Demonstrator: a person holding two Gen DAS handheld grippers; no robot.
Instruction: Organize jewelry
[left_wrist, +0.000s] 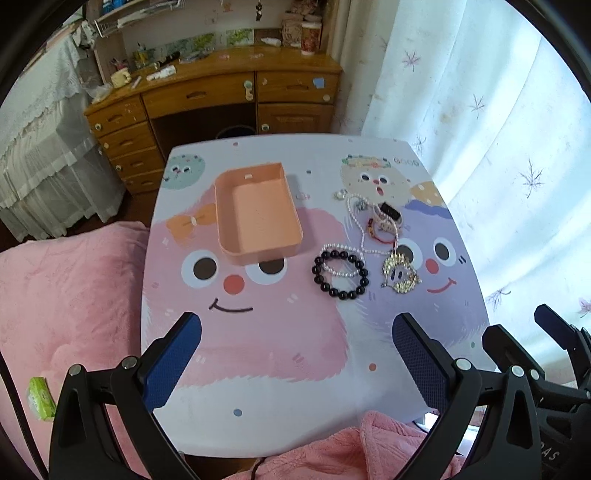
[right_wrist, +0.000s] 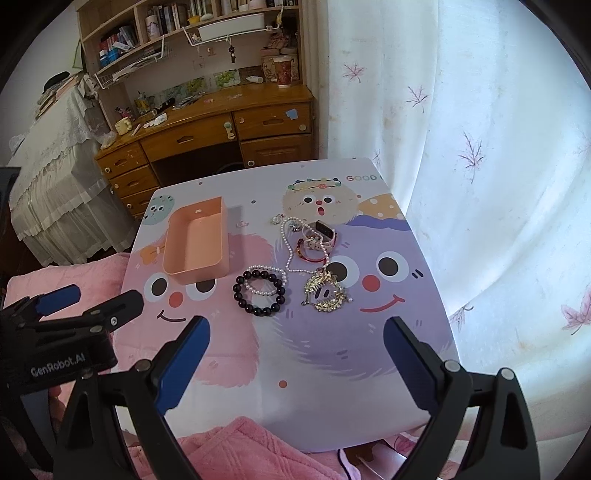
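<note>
"GenRobot.AI" on left hand-held gripper (right_wrist: 88, 299)

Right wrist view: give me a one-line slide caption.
Open right gripper hovers over a cartoon-print table, empty peach tray beside unsorted jewelry led by a black bead bracelet.

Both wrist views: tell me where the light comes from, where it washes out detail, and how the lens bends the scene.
Left wrist view: daylight through the curtain blows out its right side, and the tray casts only a soft shadow. Right wrist view: the same curtain glare, the table edges bow outward, dark corners ring the frame, and the beads stay sharp.
</note>
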